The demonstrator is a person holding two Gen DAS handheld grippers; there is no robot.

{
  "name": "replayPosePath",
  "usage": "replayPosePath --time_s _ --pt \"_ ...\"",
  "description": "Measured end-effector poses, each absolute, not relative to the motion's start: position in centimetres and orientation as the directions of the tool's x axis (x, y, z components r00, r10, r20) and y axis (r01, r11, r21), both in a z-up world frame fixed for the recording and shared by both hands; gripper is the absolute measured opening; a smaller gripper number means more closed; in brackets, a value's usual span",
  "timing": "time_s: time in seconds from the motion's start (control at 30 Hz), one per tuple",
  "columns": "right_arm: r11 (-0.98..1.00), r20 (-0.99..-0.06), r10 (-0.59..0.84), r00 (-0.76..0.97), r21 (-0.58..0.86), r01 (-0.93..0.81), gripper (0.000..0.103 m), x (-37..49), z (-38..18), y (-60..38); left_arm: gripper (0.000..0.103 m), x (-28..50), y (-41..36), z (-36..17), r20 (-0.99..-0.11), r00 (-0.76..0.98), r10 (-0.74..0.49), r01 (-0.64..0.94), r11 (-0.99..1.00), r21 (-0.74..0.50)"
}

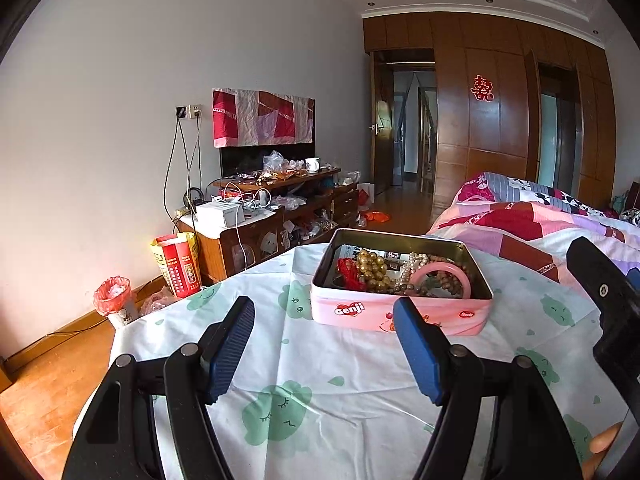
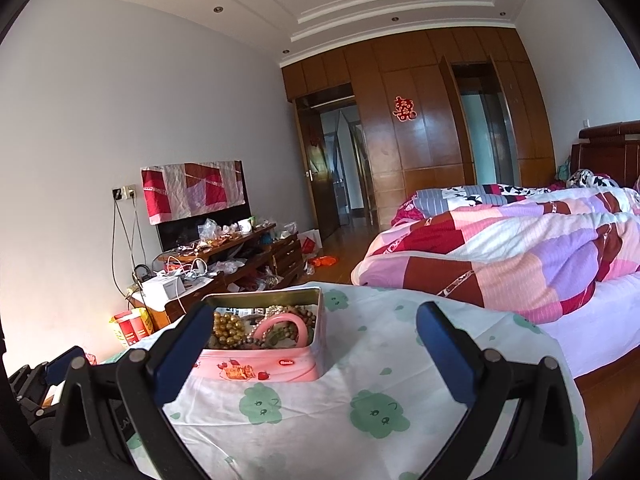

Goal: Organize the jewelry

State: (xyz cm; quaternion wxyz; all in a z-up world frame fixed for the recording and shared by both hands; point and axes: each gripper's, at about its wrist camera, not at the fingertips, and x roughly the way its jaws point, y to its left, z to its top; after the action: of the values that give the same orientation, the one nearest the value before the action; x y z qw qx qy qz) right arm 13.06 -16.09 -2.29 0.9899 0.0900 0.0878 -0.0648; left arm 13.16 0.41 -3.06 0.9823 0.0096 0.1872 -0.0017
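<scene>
A pink open tin (image 1: 400, 314) (image 2: 276, 368) stands on a white cloth with green cartoon prints (image 1: 320, 380) (image 2: 360, 360). It holds a tangle of jewelry: gold bead strands (image 1: 370, 268) (image 2: 228, 330), a pink bangle (image 1: 440, 276) (image 2: 280, 326), brown wooden beads (image 1: 448, 286), white pearls (image 1: 412, 266) and a red cord (image 1: 348, 270). My left gripper (image 1: 324, 312) is open and empty, just short of the tin's near wall. My right gripper (image 2: 314, 316) is open and empty; its left finger overlaps the tin's near left corner. The right gripper's body shows in the left wrist view (image 1: 608, 300).
A bed with a pink, red and purple quilt (image 2: 500, 248) (image 1: 540, 220) lies to the right. A cluttered wooden TV cabinet (image 1: 276, 208) (image 2: 224, 264) stands along the left wall. A red box (image 1: 178, 264) and a small bin (image 1: 112, 296) sit on the wooden floor.
</scene>
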Motion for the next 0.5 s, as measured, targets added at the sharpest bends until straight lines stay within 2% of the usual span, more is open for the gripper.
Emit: replayPosePath --time_s 0.5 --pt "0.978 -0.177 -0.119 0.977 0.151 0.146 0.103 12.81 -2.16 -15.86 0.072 12.97 0.44 -3.05 -0.368 0.930 0.000 0.007 1.000 0.019"
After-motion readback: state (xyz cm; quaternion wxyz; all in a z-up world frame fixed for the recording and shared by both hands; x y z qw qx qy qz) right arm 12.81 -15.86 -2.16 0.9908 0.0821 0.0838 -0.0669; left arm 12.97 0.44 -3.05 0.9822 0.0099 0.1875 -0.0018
